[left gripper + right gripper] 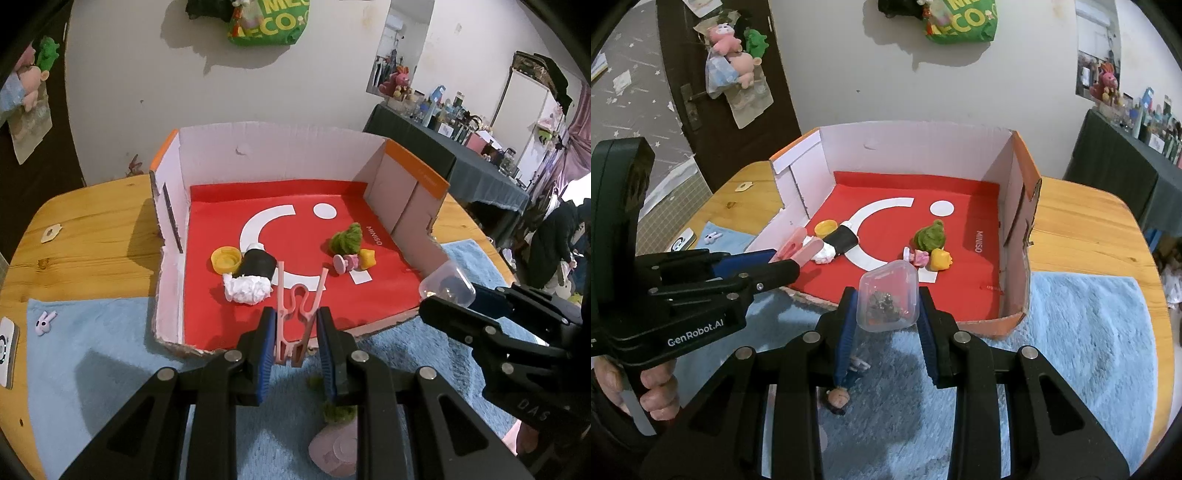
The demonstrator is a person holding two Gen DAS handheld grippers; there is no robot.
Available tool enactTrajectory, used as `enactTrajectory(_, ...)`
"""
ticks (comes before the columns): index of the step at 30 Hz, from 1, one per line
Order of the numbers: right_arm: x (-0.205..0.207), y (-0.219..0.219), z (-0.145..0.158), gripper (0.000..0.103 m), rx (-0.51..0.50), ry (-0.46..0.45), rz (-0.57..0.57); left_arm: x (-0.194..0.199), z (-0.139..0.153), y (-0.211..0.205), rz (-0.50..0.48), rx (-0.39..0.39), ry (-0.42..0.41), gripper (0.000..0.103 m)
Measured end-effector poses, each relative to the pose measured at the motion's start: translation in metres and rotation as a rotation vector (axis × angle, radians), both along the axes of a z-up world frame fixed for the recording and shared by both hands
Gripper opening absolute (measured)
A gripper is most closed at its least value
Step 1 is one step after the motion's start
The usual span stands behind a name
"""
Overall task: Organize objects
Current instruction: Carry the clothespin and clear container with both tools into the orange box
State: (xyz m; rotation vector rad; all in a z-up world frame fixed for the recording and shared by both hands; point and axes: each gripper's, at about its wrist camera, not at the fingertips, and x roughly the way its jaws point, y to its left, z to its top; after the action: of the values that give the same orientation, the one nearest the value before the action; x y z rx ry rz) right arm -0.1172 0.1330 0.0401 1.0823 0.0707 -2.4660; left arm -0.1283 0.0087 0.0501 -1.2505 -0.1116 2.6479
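Observation:
My left gripper (295, 328) is shut on a pink clothes peg (298, 314) and holds it over the front edge of the cardboard box (266, 147), which has a red liner. My right gripper (888, 314) is shut on a small clear plastic container (889, 300) with dark bits inside, just before the box's front edge; the container also shows in the left wrist view (448, 282). In the box lie a yellow cap (225, 259), a black-and-white roll (251, 277), a green fuzzy toy (347, 238), a pink piece (345, 264) and a yellow piece (367, 258).
The box stands on a blue towel (1082, 332) on a wooden table (92, 236). On the towel lie a small doll (840, 397), a pink and green toy (334, 439) and a bunny clip (45, 322). A white device (7, 350) sits at the left edge.

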Motion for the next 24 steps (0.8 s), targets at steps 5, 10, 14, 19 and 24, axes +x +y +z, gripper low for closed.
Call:
enactTrajectory(5,-0.008,0.001,-0.002,0.03,0.0,-0.008,-0.001,-0.007,-0.004,0.0,0.005,0.001,-0.012,0.023)
enactTrajectory(10,-0.016,0.001,-0.004,0.03,0.002,-0.015,-0.003,-0.014,-0.006,0.001,0.002,-0.004,-0.019,0.023)
enactTrajectory(14,-0.024,0.001,-0.009,0.03,0.01,-0.029,-0.007,-0.021,-0.011,0.001,0.0,-0.008,-0.036,0.023)
enactTrajectory(19,-0.035,0.0,-0.017,0.03,0.021,-0.054,-0.009,-0.028,-0.016,0.001,-0.01,-0.01,-0.053,0.023)
enactTrajectory(24,-0.047,-0.002,-0.027,0.03,0.034,-0.085,-0.01,-0.036,-0.025,0.003,-0.032,-0.015,-0.086,0.023)
